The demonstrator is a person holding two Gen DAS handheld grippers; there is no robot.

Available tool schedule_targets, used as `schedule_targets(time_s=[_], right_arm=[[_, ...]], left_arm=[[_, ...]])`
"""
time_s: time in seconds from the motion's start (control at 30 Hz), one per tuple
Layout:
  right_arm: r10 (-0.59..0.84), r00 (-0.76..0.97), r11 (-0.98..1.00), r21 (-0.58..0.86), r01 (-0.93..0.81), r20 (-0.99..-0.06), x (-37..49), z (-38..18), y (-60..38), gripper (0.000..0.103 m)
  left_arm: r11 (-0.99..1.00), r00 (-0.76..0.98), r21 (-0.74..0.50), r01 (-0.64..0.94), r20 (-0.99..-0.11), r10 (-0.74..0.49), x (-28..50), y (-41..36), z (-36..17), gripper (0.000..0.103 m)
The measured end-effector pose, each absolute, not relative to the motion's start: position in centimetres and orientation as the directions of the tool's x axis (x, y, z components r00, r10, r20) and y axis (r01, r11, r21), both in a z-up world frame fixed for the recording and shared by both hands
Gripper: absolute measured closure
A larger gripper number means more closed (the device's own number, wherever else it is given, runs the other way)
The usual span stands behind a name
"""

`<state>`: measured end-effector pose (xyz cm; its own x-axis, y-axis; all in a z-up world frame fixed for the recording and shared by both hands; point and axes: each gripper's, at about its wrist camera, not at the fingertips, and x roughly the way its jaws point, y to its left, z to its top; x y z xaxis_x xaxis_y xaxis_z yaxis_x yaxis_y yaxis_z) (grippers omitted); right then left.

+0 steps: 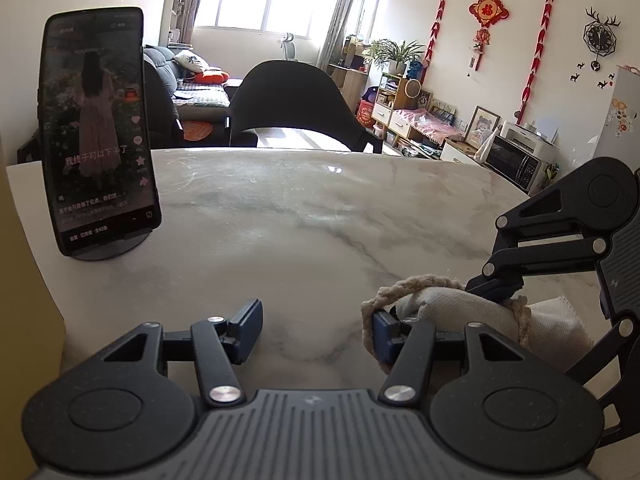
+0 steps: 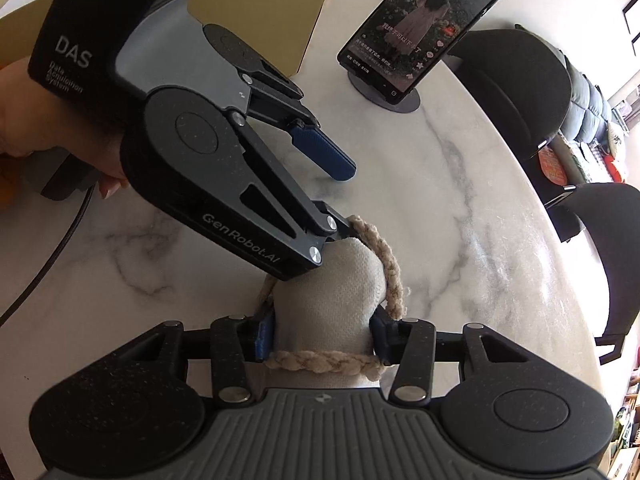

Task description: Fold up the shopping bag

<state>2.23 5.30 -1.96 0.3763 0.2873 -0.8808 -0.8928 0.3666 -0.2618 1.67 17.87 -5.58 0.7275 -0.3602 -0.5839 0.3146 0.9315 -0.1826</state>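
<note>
The bag [image 2: 328, 300] lay bundled on the table [image 2: 460, 208], rope handle [image 2: 320, 362] wound round to hold the fold. The right gripper [image 2: 320, 334] had its jaws closed on the bundle; the left gripper [image 1: 316, 330], jaws half open and gripping nothing, only nudged its end.

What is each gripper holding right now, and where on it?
Right gripper clamps the shopping bag across its rolled cloth body; left gripper holds nothing.

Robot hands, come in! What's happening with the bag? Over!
Right gripper clamps rolled canvas bag. Left gripper open, one finger at its rope handle. Phone stands clear.
</note>
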Motion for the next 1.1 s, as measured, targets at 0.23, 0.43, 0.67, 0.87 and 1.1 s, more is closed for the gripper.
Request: schedule_targets(time_s=[0.23,0.43,0.67,0.87,1.1], right_arm=[[0.397,0.438,0.395,-0.281,-0.875,-0.806,1.7,-2.2,3.8,0.057],[0.493,0.56,0.378,-0.416,-0.827,-0.666,-1.5,-3.2,1.9,0.061],[0.569,0.648,0.276,-0.625,-0.731,-0.506,-5.5,-4.8,0.1,0.062],[0.574,0.677,0.223,-0.707,-0.671,-0.462,-7.0,-5.8,-0.2,0.062],[0.584,0.69,0.212,-0.74,-0.639,-0.428,-7.4,-6.5,-0.4,0.062]], left_arm=[[0.927,0.731,-0.202,0.315,-0.572,-0.373,1.4,18.4,-5.6,0.044],[0.925,0.734,-0.238,0.295,-0.563,-0.379,1.3,18.6,-5.6,0.045],[0.903,0.72,-0.326,0.28,-0.551,-0.422,1.2,19.9,-5.5,0.045],[0.902,0.725,-0.342,0.265,-0.546,-0.42,1.0,19.8,-5.5,0.045],[0.906,0.722,-0.336,0.259,-0.556,-0.412,1.1,19.6,-5.4,0.047]])
